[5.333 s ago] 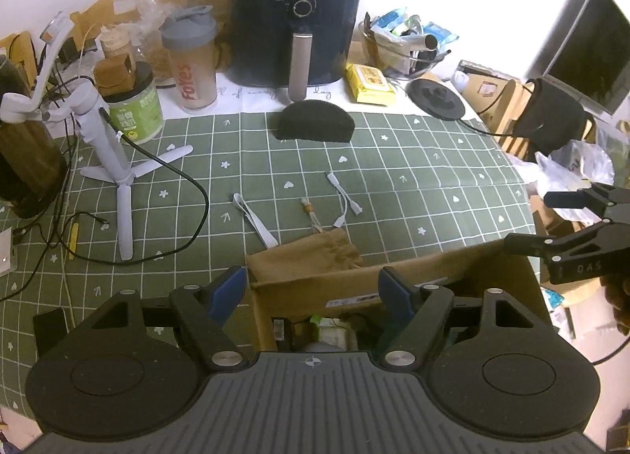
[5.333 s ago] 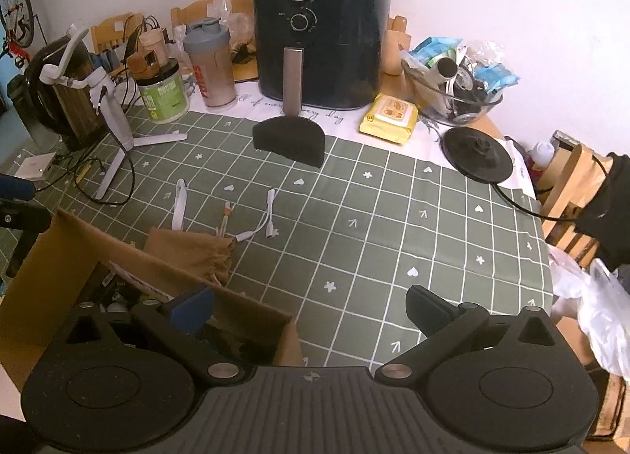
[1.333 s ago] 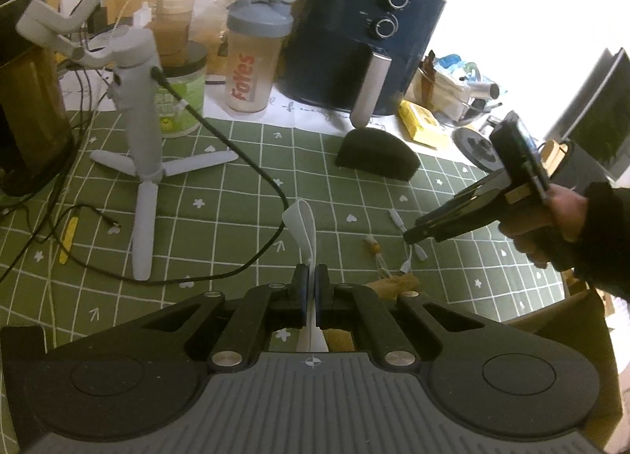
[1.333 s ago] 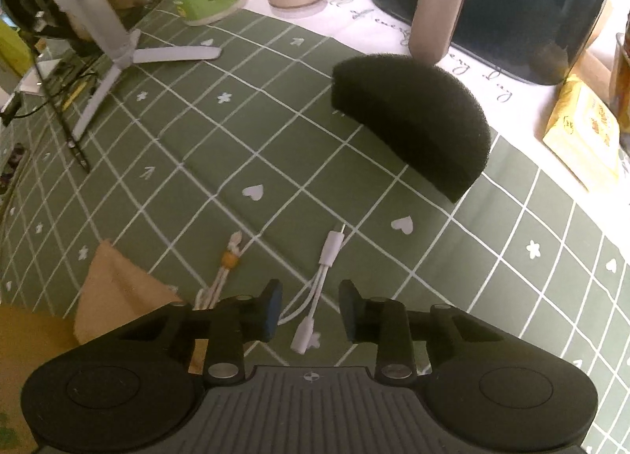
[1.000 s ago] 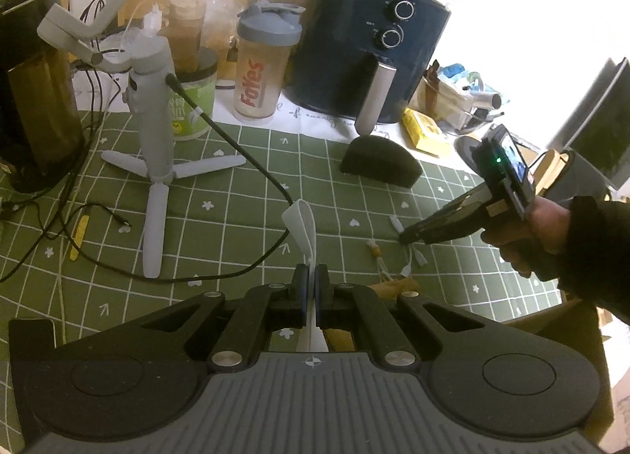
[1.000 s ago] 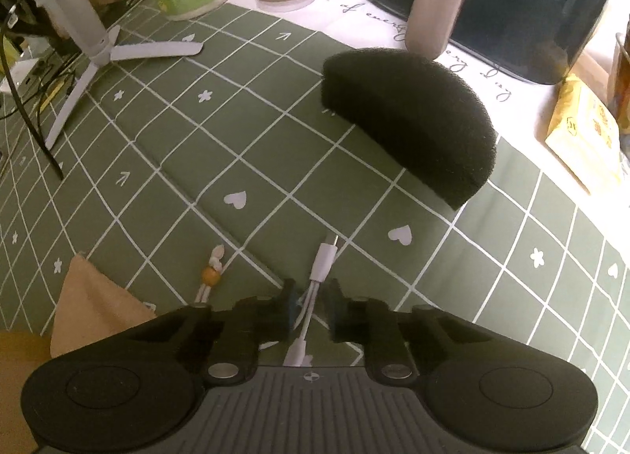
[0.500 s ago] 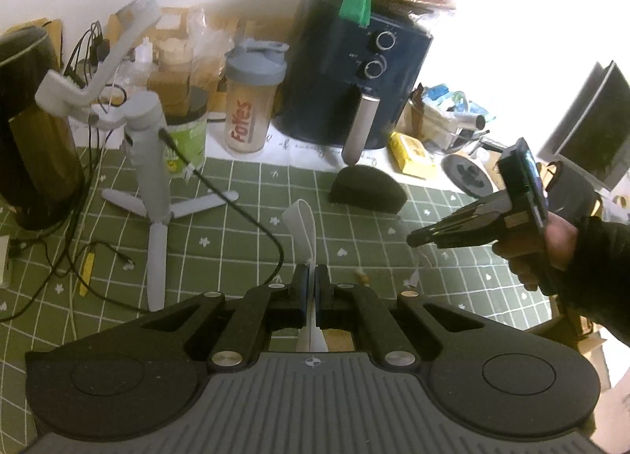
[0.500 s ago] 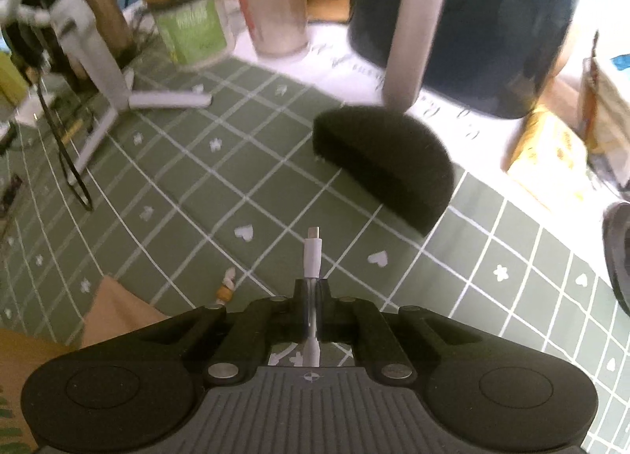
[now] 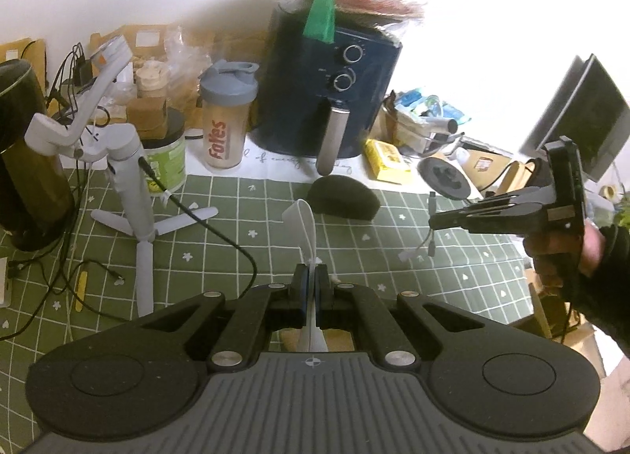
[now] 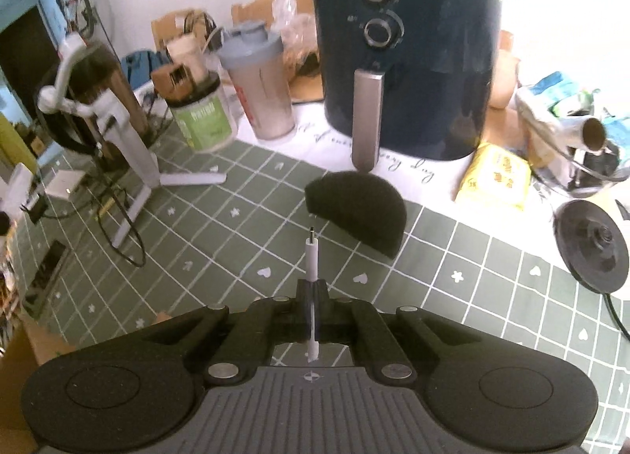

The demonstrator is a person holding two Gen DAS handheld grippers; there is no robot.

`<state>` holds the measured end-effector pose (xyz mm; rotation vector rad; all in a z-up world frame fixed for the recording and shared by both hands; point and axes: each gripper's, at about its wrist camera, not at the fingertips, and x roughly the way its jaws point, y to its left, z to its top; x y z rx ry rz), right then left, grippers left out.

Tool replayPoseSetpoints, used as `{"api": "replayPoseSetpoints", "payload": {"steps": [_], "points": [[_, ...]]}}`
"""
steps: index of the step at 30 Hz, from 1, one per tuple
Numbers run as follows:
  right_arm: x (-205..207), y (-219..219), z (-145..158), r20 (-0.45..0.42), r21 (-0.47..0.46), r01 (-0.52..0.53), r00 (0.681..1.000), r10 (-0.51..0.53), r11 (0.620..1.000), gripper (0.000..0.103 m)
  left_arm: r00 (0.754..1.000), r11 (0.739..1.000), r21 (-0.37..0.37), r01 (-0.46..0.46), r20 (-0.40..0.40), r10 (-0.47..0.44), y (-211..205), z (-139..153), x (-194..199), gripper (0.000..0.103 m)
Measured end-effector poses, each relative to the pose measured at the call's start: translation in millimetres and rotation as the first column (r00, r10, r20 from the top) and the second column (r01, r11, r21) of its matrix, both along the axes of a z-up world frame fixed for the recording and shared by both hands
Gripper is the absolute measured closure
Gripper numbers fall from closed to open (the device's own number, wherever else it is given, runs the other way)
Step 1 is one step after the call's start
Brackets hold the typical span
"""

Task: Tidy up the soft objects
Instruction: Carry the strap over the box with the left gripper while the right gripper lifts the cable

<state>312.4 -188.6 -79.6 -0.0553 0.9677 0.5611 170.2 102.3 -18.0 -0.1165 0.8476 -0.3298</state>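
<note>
White strap (image 9: pixel 306 235) pinched — left hand-held gripper (image 9: pixel 311 285)

The left gripper (image 9: pixel 311 280) has its fingers (image 9: pixel 300 286) pressed together on a white strap (image 9: pixel 305 231) that loops upward beyond the tips. Farther ahead on the green checked tabletop (image 9: pixel 220 233) lies a black foam half-disc (image 9: pixel 343 202). To the fingers' right, a hand holds the right gripper (image 9: pixel 435 221) pinching a white adapter cable (image 9: pixel 427 243), its ends dangling.
</note>
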Motion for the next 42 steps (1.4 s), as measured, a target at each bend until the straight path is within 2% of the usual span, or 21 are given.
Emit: {"api": "replayPoseSetpoints", "payload": {"steps": [10,22,29,37,39,41,42], "points": [[-41,-26,44,0.047,0.099,0.039,0.998,-0.044,0.994,0.099,1.0,0.999,-0.024,0.026,-0.001,-0.026,-16,18,-11,0.099],[-103,-50,93,0.087,0.234,0.047,0.994,-0.069,0.971,0.099,0.995,0.995,-0.049,0.09,-0.036,-0.091,-42,24,-31,0.099],[-132,-53,94,0.061,0.294,0.046,0.996,-0.066,0.955,0.099,0.99,0.993,-0.048,0.11,-0.078,-0.113,-56,16,-45,0.099],[-158,-54,82,0.011,0.329,0.061,0.998,-0.068,0.942,0.099,0.981,0.992,-0.044,0.118,-0.149,-0.123,-69,-1,-61,0.098],[-164,-54,79,-0.004,0.342,0.064,0.998,-0.066,0.938,0.099,0.975,0.992,-0.03,0.126,-0.18,-0.13,-72,-6,-64,0.092],[-170,-53,75,-0.017,0.346,0.066,0.998,-0.064,0.936,0.099,0.973,0.992,-0.008,0.124,-0.194,-0.123,-75,-9,-66,0.069],[-173,-52,73,-0.025,0.347,0.066,0.998,-0.061,0.935,0.099,0.975,0.993,0.003,0.119,-0.19,-0.116,-76,-9,-68,0.066]]}}
